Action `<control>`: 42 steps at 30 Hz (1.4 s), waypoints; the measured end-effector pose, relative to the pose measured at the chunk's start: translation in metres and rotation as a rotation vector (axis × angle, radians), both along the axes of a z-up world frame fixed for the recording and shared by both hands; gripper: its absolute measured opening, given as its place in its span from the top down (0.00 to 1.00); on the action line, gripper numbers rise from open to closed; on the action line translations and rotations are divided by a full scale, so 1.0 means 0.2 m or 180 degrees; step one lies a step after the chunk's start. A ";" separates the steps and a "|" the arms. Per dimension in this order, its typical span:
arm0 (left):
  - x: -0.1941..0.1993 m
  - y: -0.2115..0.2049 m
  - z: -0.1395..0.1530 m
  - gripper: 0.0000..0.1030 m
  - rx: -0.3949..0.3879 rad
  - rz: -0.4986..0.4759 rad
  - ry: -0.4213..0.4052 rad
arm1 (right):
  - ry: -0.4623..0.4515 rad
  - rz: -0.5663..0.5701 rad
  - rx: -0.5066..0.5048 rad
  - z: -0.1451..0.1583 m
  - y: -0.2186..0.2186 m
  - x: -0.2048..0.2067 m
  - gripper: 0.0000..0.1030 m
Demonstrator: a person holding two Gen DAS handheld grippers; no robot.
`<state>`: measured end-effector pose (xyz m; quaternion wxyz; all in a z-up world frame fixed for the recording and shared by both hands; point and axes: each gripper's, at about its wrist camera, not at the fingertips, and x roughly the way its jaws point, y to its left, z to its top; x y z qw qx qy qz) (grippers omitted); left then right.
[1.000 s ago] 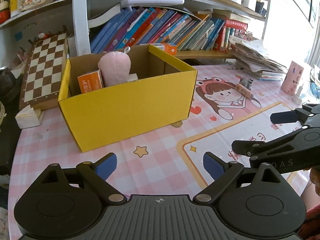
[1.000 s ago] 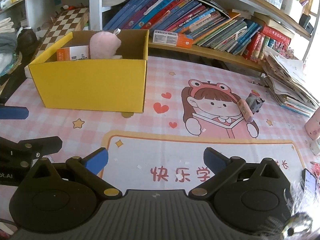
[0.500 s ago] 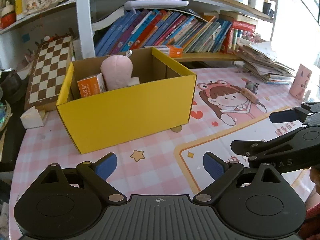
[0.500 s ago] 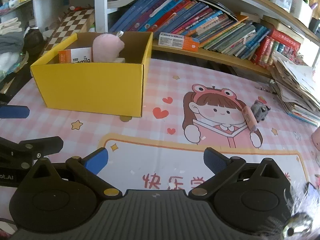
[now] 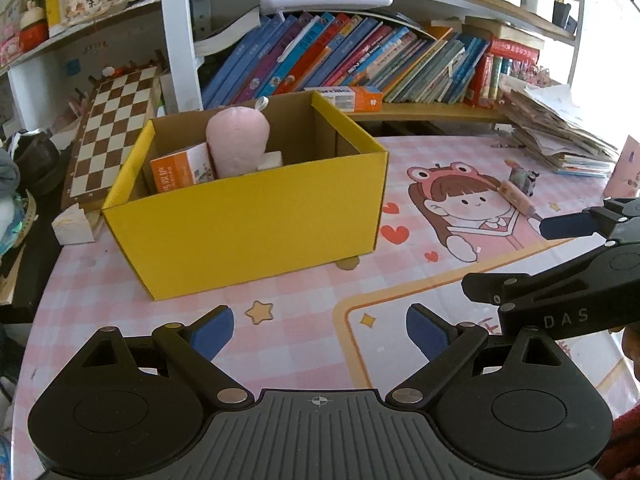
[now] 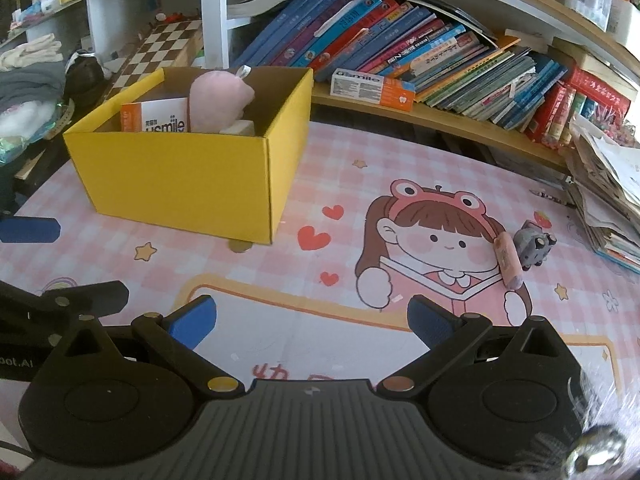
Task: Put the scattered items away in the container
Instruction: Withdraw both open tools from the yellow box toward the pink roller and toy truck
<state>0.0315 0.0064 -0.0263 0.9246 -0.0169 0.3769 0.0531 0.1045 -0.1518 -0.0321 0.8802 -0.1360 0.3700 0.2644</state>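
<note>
A yellow cardboard box stands on the pink mat. Inside it are a pink plush and an orange-and-white carton. A pink tube and a small grey toy lie on the mat to the right, apart from the box. My left gripper is open and empty, in front of the box. My right gripper is open and empty, short of the tube.
A shelf of leaning books runs behind the mat, with an orange-and-white carton lying on it. A paper stack sits at the right. A chessboard leans at the left. A white block lies left of the box.
Both grippers have drawn a little away from the box and shifted slightly; both stay open and empty. Nothing on the mat has moved.
</note>
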 end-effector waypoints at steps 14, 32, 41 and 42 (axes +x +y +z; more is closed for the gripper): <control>0.11 -0.29 -0.03 0.08 0.0057 0.0066 0.0104 | 0.0100 0.0123 0.0056 -0.03 -0.25 0.16 0.00; 0.27 -0.63 -0.06 0.08 0.0122 -0.0051 0.0134 | 0.0078 -0.0044 0.0105 -0.05 -0.62 0.31 0.00; 0.38 -0.74 -0.04 0.08 0.0209 -0.0207 0.0102 | 0.0028 -0.0284 0.0183 -0.04 -0.76 0.44 0.00; 0.39 -0.76 -0.04 0.08 0.0215 -0.0234 0.0091 | 0.0028 -0.0298 0.0194 -0.04 -0.77 0.45 0.00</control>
